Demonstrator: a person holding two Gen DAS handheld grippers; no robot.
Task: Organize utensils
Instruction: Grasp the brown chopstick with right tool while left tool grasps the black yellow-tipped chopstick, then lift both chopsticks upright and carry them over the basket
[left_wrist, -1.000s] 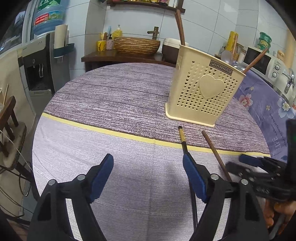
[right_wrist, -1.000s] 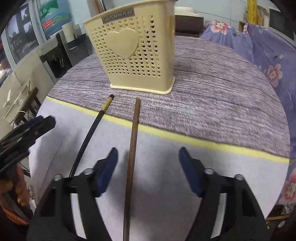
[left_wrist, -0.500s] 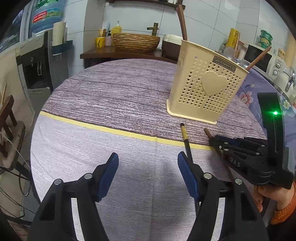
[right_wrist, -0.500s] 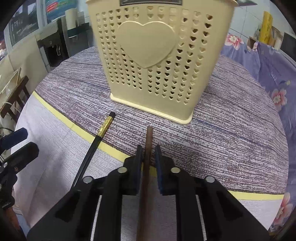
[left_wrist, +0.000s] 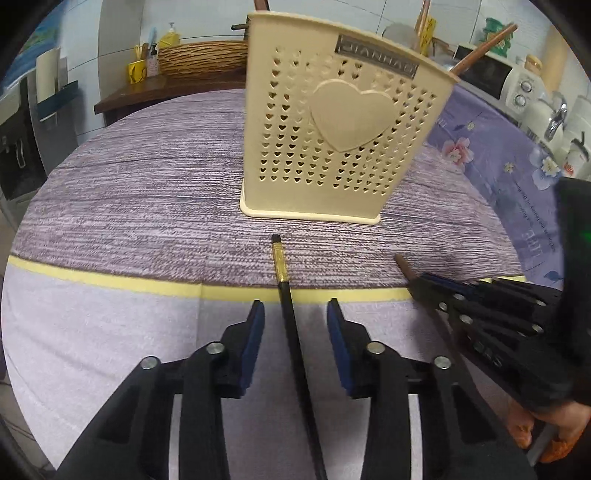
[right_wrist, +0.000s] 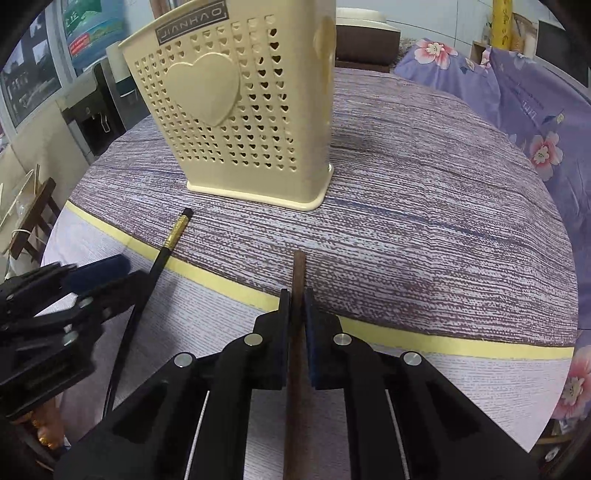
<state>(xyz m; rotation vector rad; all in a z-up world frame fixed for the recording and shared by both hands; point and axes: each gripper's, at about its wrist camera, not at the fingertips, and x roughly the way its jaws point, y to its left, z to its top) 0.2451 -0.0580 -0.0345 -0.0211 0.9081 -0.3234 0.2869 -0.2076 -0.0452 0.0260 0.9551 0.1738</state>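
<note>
Both claws on chopsticks, holder just ahead.

My right gripper (right_wrist: 294, 295) is clamped on the brown chopstick (right_wrist: 296, 269); my left gripper (left_wrist: 295, 314) is closing around the black gold-banded chopstick (left_wrist: 286, 295), pads not yet touching it. Both sticks lie on the striped tablecloth (left_wrist: 147, 206) near the cream heart-pierced utensil holder (left_wrist: 332, 129). Risk, I judge: the round black stick rolls away from one pad, or my close-set grippers collide when lifting.

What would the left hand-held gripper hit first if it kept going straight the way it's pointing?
Probably the tablecloth: the left hand-held gripper angles downward, its jaws closing around the black chopstick. On a shallower line, the cream utensil holder would be next, though depth is unclear.
</note>
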